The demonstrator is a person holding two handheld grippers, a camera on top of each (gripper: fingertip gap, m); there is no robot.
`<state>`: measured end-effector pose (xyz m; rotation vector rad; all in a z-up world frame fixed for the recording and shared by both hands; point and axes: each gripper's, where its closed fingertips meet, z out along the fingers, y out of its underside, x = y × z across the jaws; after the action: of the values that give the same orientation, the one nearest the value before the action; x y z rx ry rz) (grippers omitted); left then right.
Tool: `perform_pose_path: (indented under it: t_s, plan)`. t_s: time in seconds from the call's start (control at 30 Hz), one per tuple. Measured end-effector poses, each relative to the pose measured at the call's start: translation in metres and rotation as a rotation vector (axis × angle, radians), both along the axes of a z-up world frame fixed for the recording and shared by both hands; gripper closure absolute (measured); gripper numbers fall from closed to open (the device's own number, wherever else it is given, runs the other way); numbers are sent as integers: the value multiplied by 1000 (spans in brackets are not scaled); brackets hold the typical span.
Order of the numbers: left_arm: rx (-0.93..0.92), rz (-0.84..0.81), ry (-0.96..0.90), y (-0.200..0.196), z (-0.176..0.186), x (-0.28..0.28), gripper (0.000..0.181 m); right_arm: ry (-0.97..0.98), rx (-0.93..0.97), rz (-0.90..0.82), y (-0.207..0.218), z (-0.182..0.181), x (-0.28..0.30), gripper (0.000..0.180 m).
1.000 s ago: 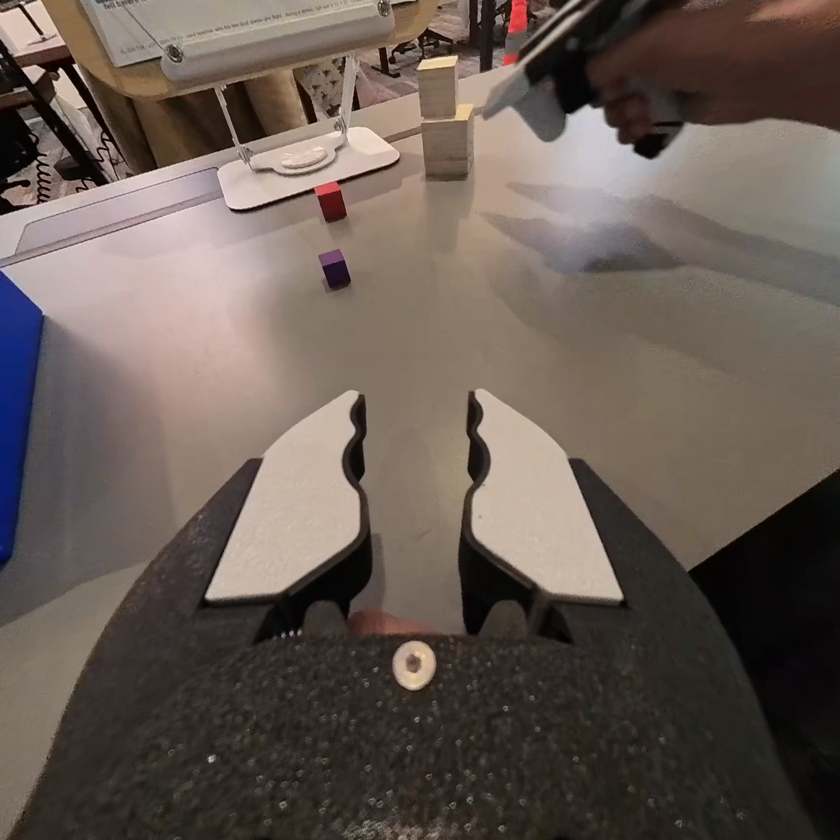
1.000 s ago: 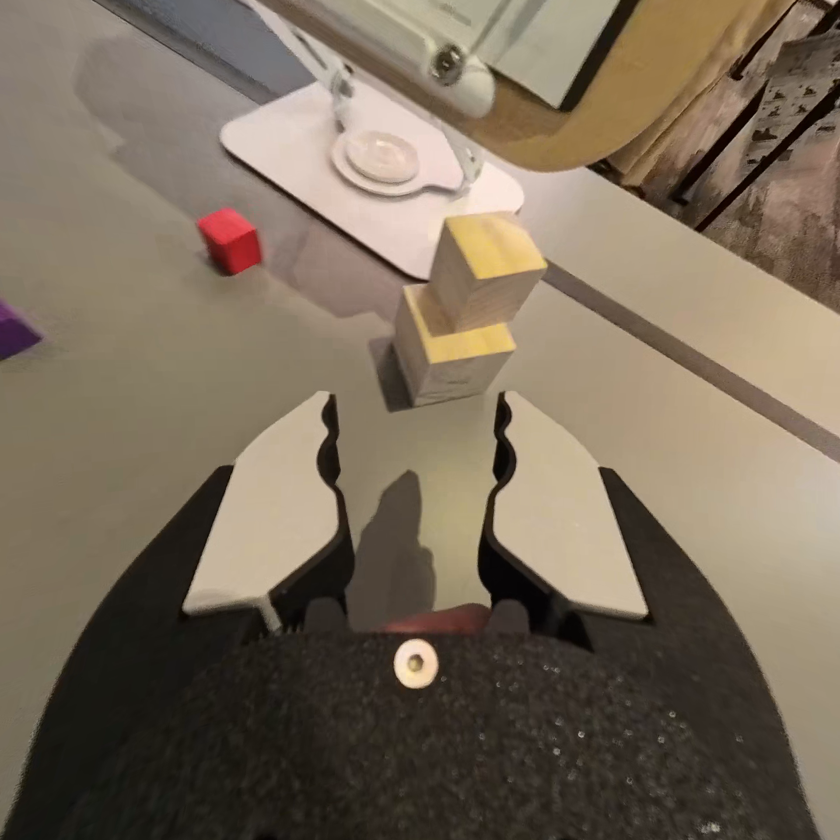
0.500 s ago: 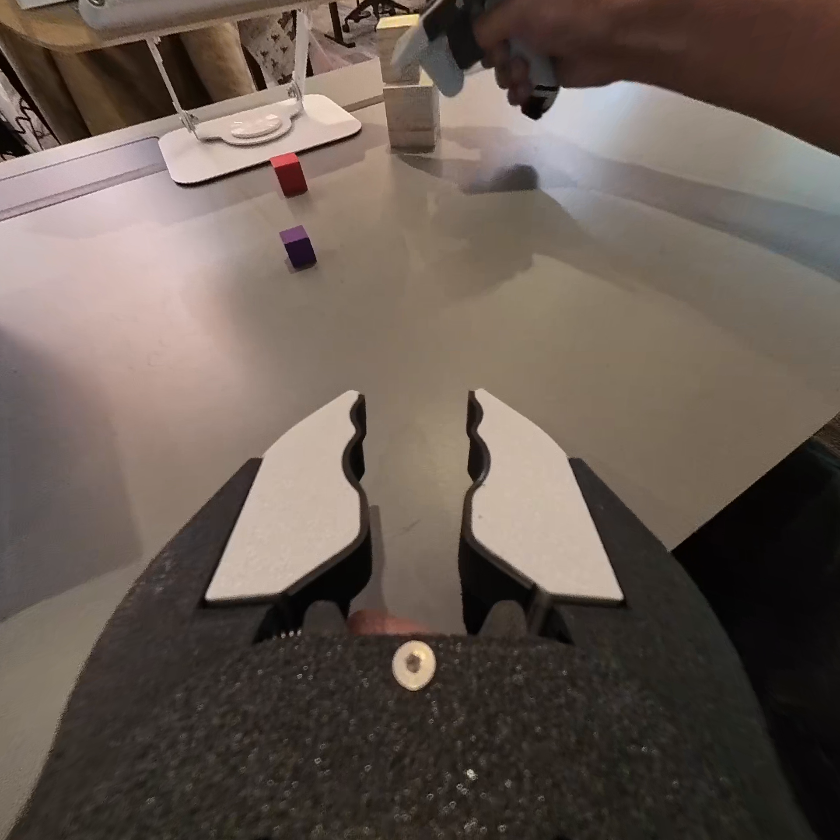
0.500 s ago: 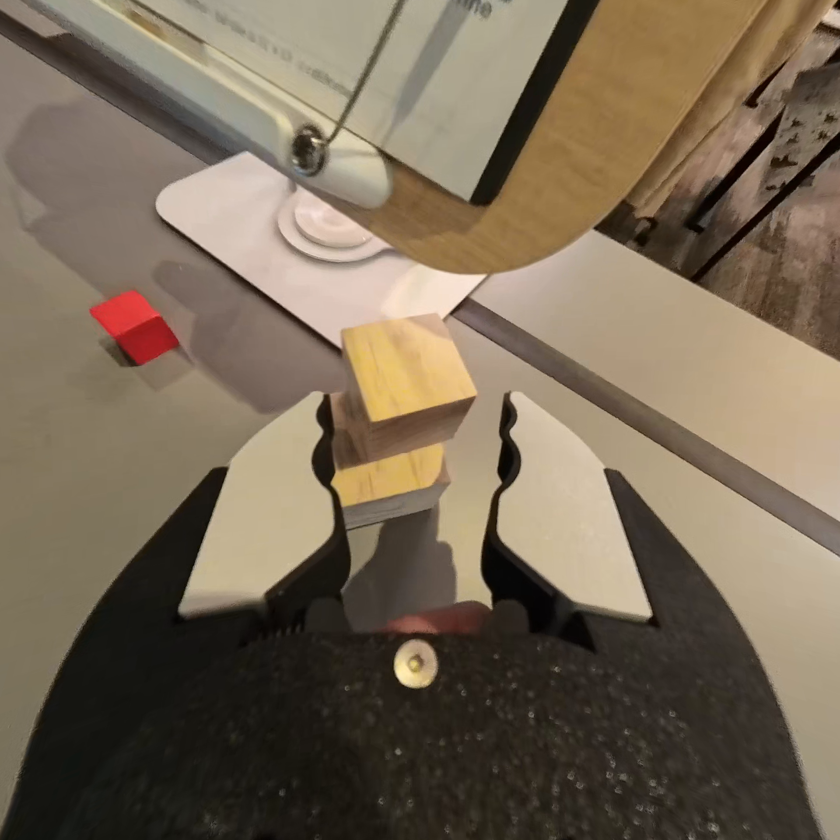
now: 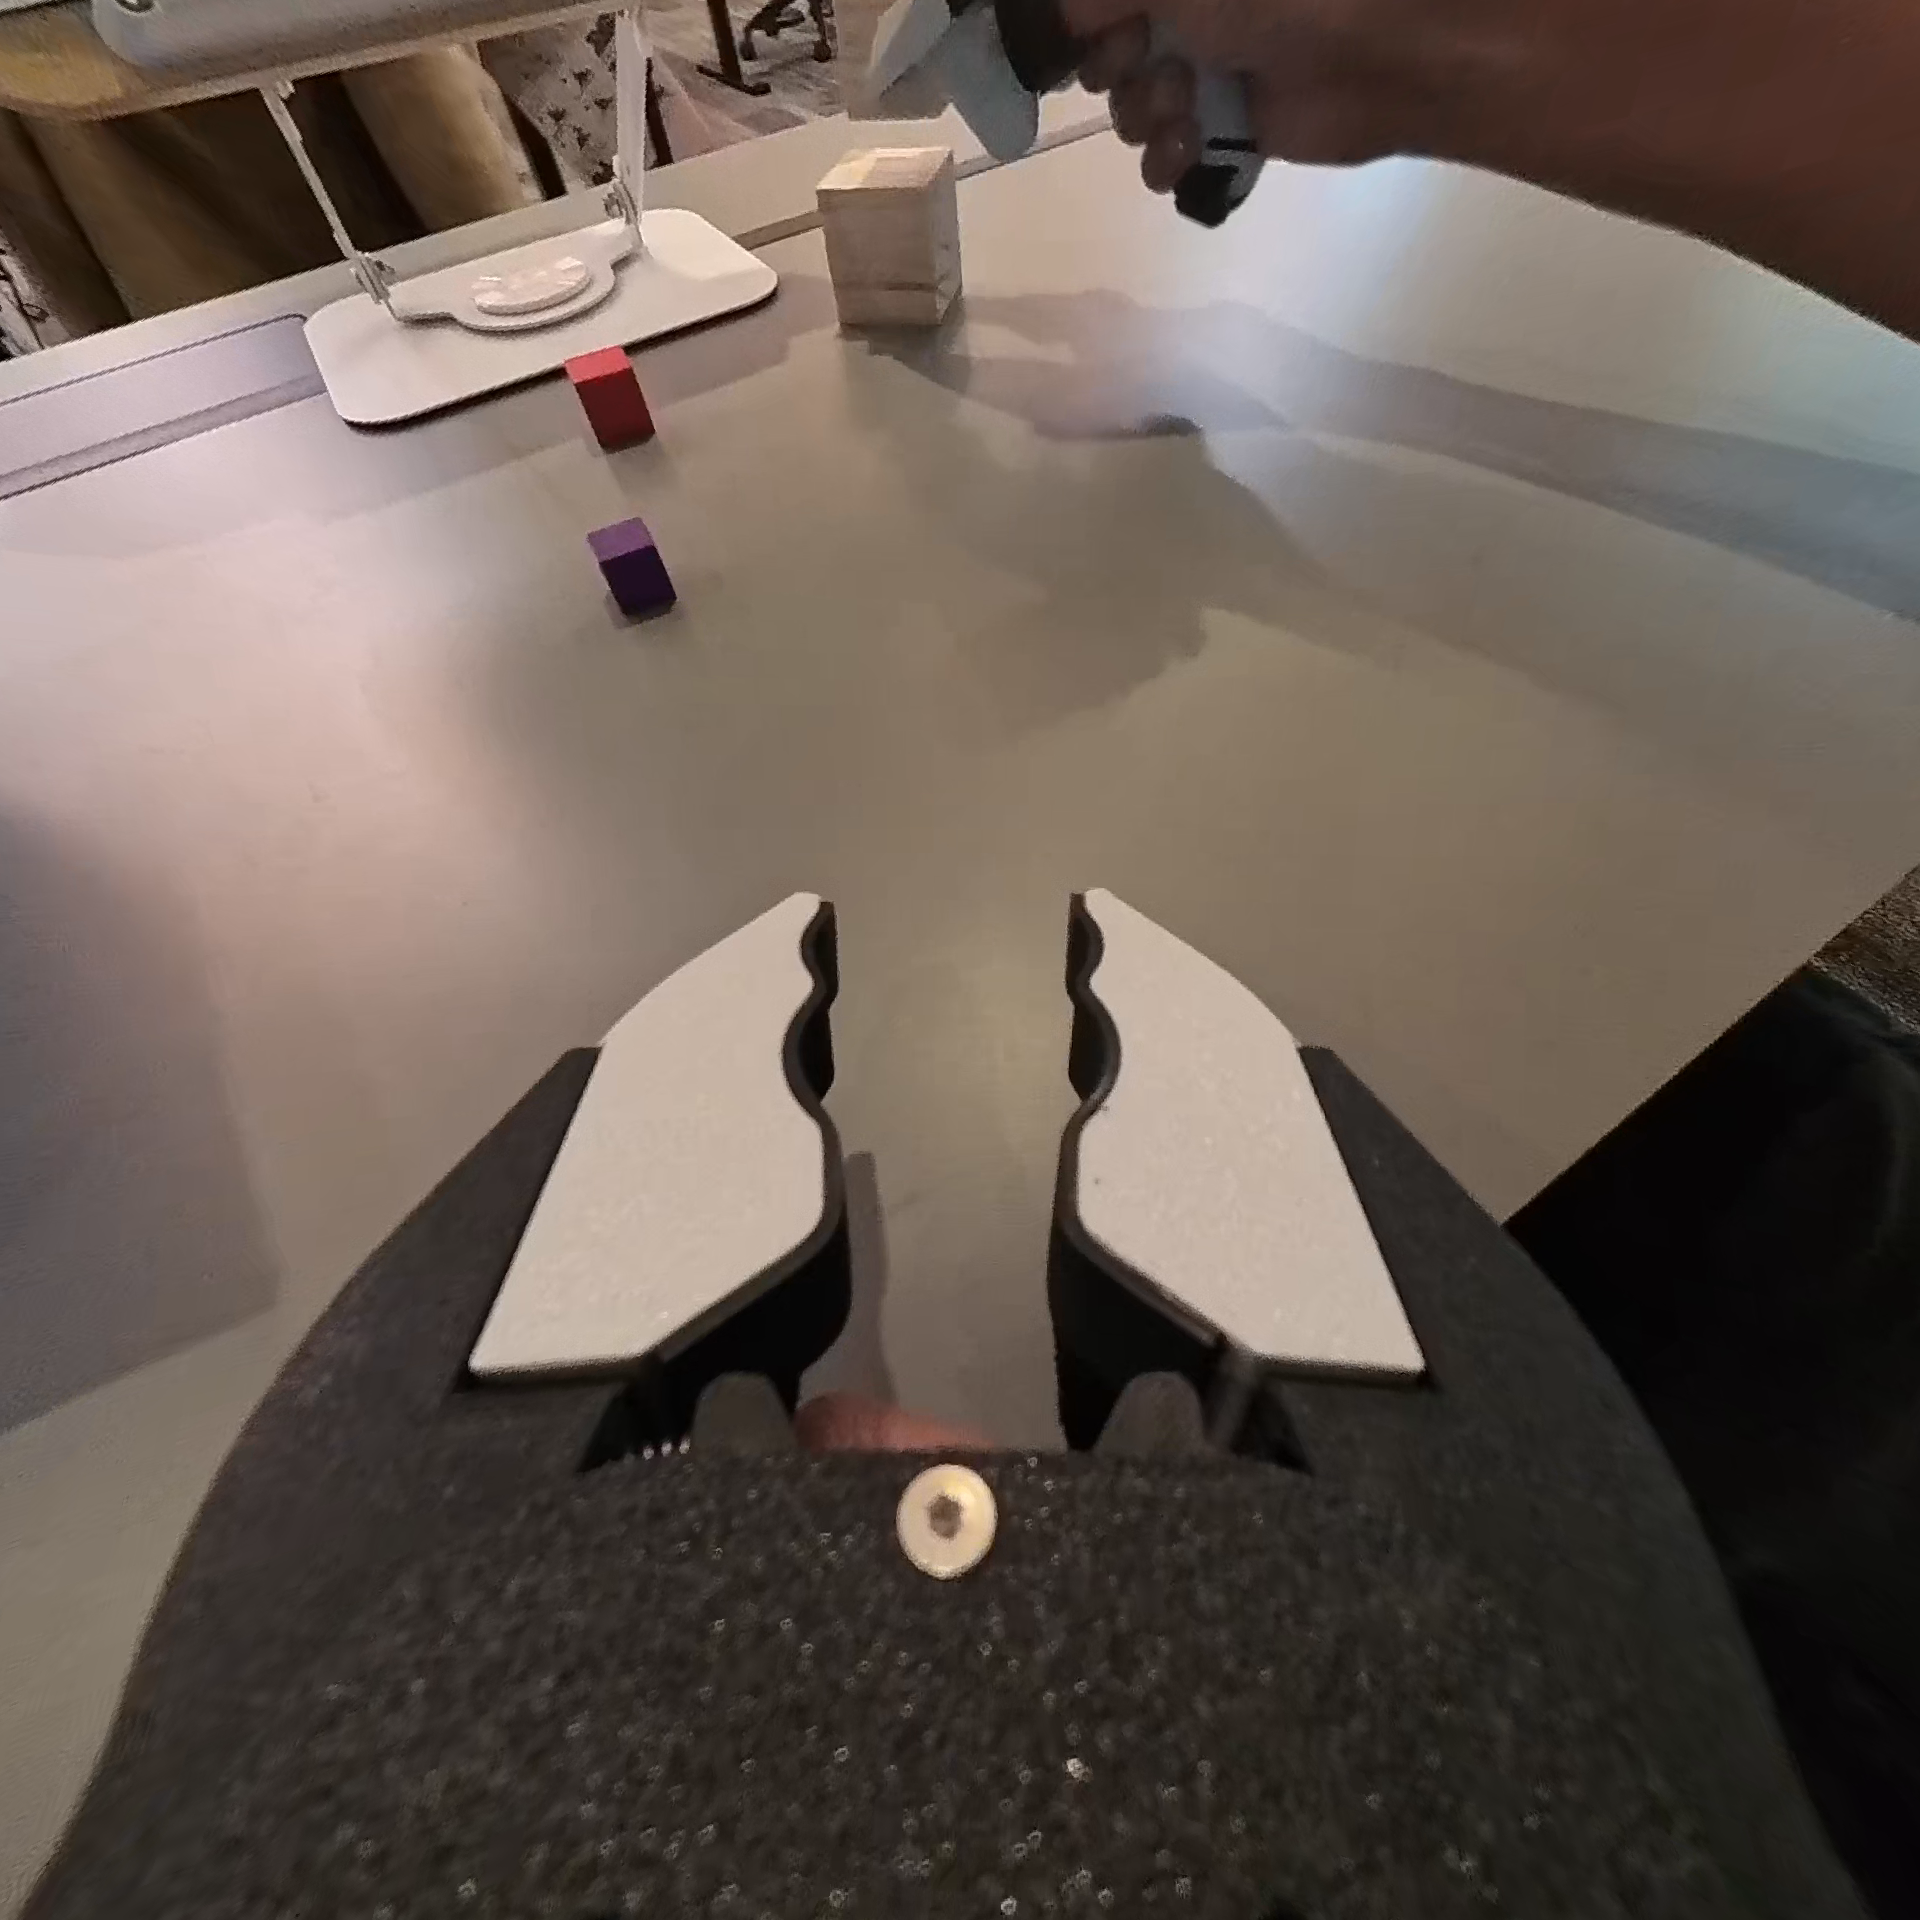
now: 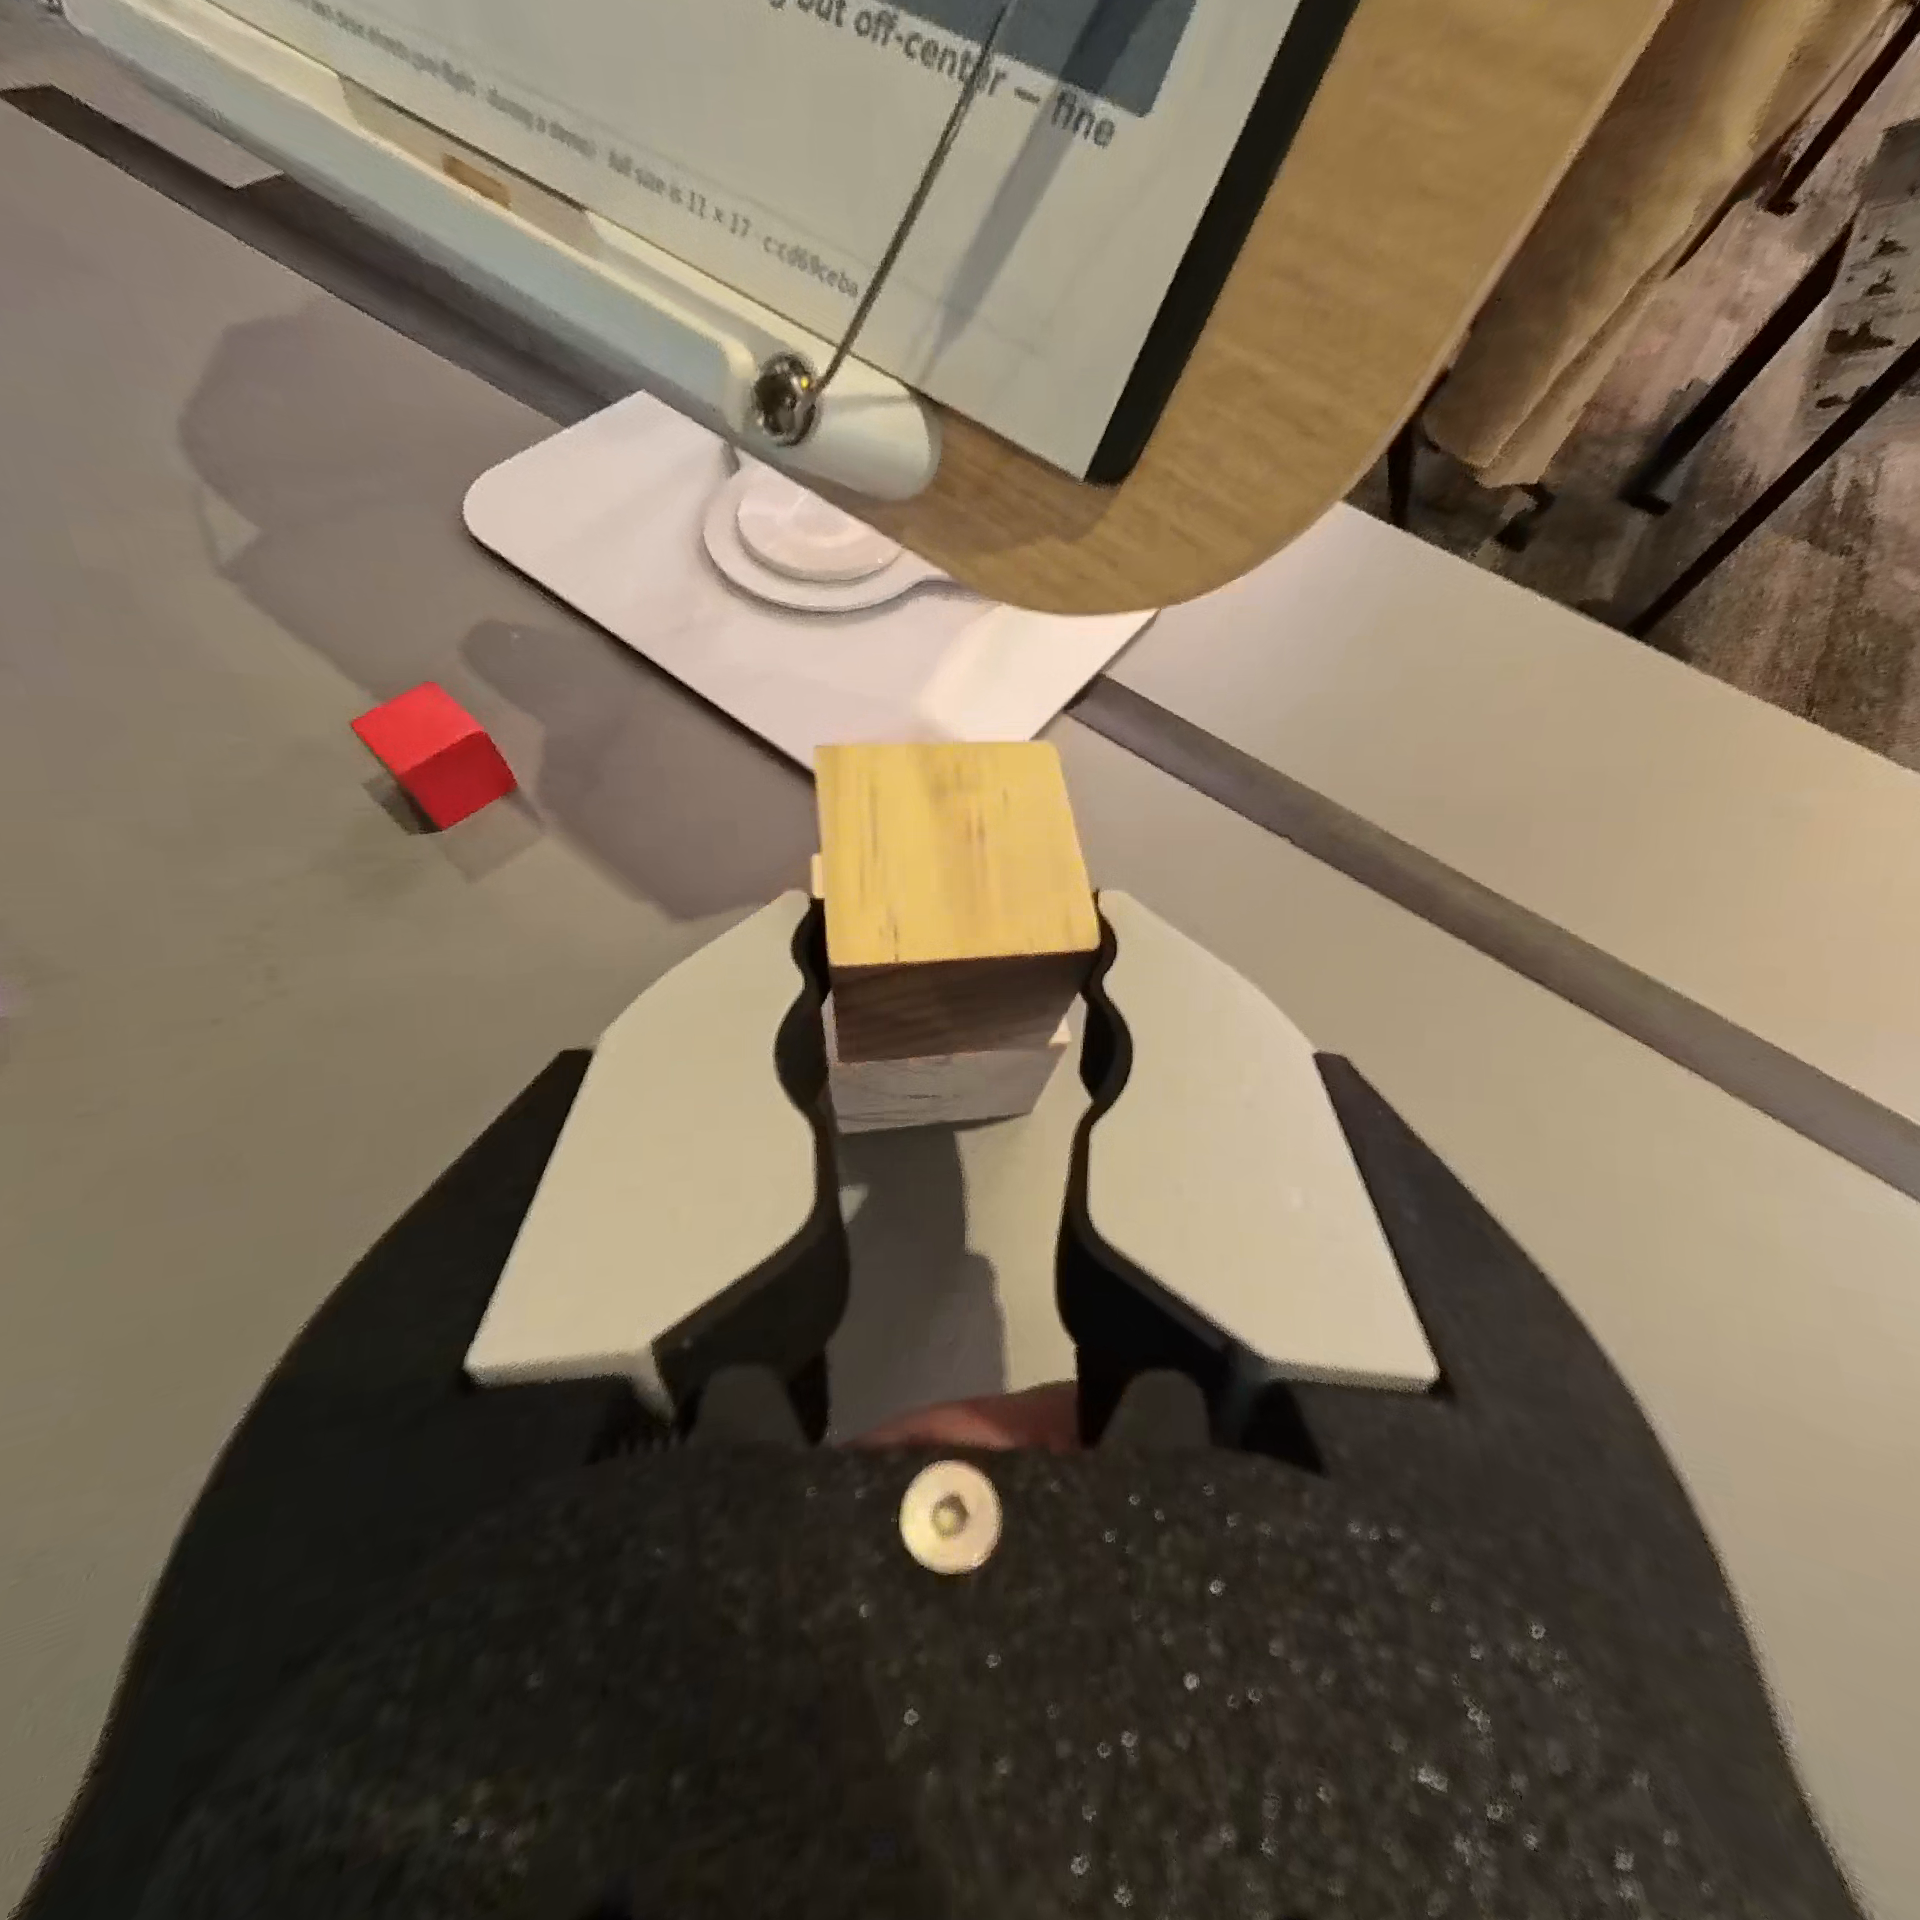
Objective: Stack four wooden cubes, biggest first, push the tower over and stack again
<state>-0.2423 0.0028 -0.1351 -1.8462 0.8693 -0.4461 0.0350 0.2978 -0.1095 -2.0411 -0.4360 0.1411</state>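
The right gripper (image 6: 951, 920) is up at the far side of the grey bench (image 5: 1039, 779), its two pale fingers (image 6: 1195, 1143) closed in against the sides of the smaller wooden cube (image 6: 951, 862), pinching it at the tips. That cube sits over the larger wooden cube (image 6: 935, 1091), whose pale face shows just below it between the fingers; from the right wrist view I cannot tell whether the two blocks are touching or whether the upper one is a little clear of the lower.

In the left wrist view the larger wooden cube (image 5: 888, 239) stands alone on the bench beside the white base plate (image 5: 436, 353) of a stand. A hand (image 5: 1299, 83) holds the right gripper (image 5: 966, 83) above and just to the right of it, blurred at the top edge of the view.

The red cube (image 5: 613, 395) rests just in front of the base plate, and the purple cube (image 5: 632, 566) lies nearer, well apart from the wooden pair. Both sit flat on the bench.

The left gripper (image 5: 951, 914) hangs low over the near part of the bench, fingers spread with nothing between them, far from all four cubes.

Behind the blocks, a printed sheet in a white clip (image 6: 831, 416) leans over the base plate, with a curved wooden edge (image 6: 1195, 499) behind it.
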Motion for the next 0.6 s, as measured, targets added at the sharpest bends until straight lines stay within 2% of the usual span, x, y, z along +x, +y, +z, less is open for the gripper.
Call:
perform_pose_path:
  t_s: [0.17, 0.37, 0.4, 0.43, 0.47, 0.6]
  plan:
    - [11, -14, 10, -4, 2, 5, 139, -16, -46, -42, 6, -18, 2, 134]
    - [32, -19, 13, -6, 8, 7, 139, -6, -25, -46, 7, -18, -1, 134]
    - [31, -21, 14, -7, 7, 8, 139, -10, -27, -46, 6, -19, 0, 131]
    - [29, -23, 16, -7, 7, 8, 139, 0, -35, -24, 4, -21, -3, 116]
    - [28, -24, 18, -8, 6, 9, 139, 3, -36, -8, 2, -22, -4, 110]
    - [23, -30, 26, -10, 3, 9, 139, -48, -34, 8, -8, -28, 3, 99]
